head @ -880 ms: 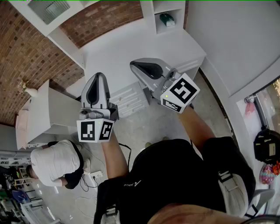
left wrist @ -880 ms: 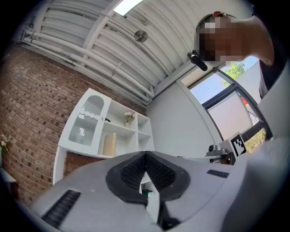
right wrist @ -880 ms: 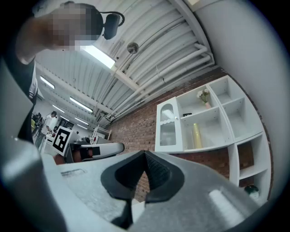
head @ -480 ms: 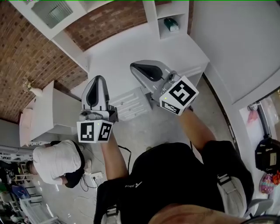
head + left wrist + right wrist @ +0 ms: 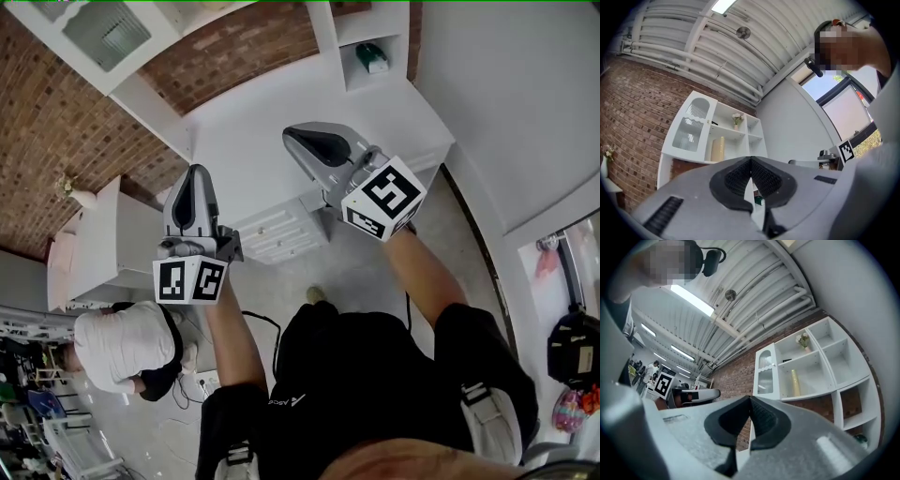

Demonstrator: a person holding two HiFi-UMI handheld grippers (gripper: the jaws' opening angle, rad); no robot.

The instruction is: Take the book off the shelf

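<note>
- Left gripper (image 5: pixel 193 173) and right gripper (image 5: pixel 294 139) are both closed on nothing.
- The green book (image 5: pixel 372 58) sits in a shelf (image 5: pixel 326 33) cubby at top of frame, well apart, apparently nearer the right gripper.

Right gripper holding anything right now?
No, the right gripper has its jaws shut tip to tip with nothing between them, and the white shelf unit stands beyond it, apart.

The wall (image 5: pixel 733 376) is rough brick, the shelf unit (image 5: pixel 811 373) smooth matt white.
</note>
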